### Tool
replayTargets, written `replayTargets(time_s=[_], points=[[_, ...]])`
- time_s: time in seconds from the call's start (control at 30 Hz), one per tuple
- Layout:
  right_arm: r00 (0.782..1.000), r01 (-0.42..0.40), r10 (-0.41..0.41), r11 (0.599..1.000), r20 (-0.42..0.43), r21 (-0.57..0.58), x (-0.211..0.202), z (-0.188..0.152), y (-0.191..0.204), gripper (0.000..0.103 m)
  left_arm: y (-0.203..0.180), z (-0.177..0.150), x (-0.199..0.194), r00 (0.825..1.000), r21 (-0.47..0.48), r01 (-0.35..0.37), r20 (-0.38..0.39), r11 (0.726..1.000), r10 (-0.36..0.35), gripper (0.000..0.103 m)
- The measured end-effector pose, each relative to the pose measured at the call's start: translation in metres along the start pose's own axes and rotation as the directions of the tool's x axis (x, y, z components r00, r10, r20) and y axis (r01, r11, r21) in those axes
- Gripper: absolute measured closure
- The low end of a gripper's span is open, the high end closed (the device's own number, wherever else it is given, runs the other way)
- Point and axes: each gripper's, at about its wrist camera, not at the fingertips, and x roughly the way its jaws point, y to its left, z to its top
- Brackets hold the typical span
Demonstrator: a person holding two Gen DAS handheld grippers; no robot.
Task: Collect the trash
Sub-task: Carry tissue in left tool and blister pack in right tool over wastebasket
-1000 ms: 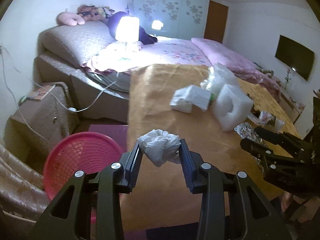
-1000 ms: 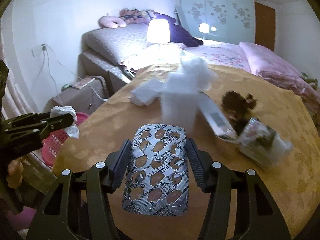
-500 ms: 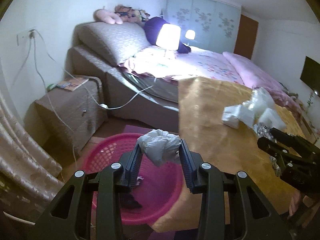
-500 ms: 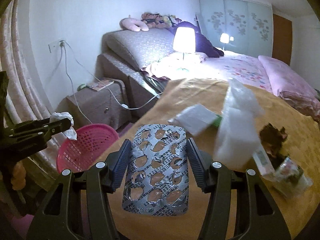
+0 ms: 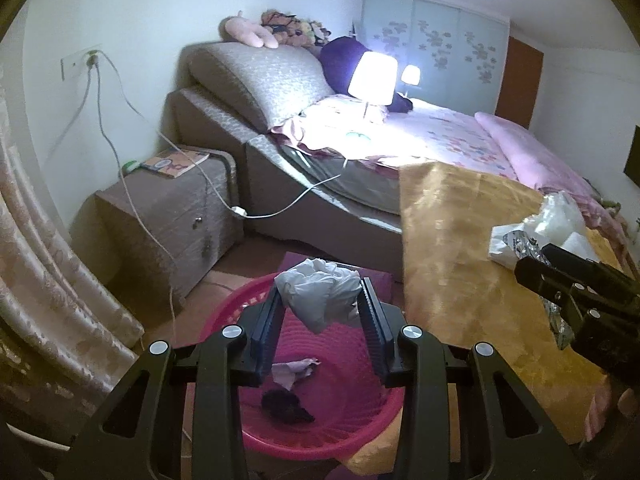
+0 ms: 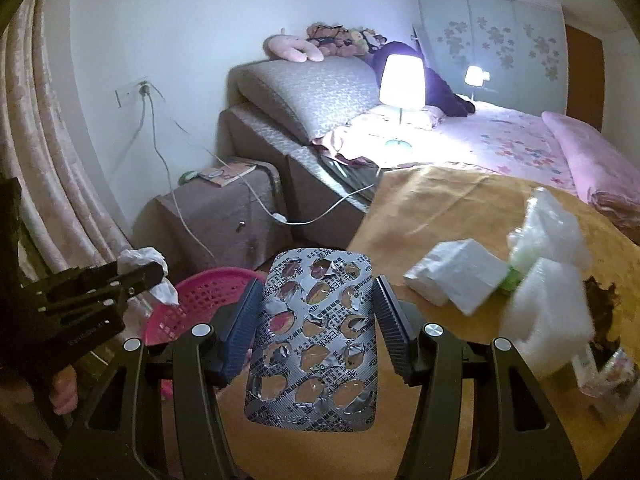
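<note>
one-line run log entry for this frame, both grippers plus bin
left gripper: shut on crumpled tissue, over pink basket | right gripper: shut on empty blister pack, over table edge | nothing released

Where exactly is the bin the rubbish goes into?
Find the bed, then the golden cloth spread beside it. On the floor at the cloth's near corner sits a round pink basket, the only bright pink, perforated thing down there, with scraps inside.

- A lit lamp point(image 5: 373, 78) is glowing on the pink-sheeted bed point(image 5: 452, 136).
- A brown nightstand point(image 5: 168, 216) is standing beside white walls.
- Cables are hanging from a wall socket point(image 5: 90, 60).
- Curtains point(image 6: 44, 152) are draping left.
</note>
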Motion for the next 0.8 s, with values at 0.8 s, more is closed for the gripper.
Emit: replayTargets(time_s=[0.8], points=[[0.989,-0.12,0.115,0.992,-0.094,-0.05,0.062,0.018,0.063,0.048,0.034,-0.016,0.044,0.988,-0.057,-0.11,-0.113,0.992,0.103,0.067]])
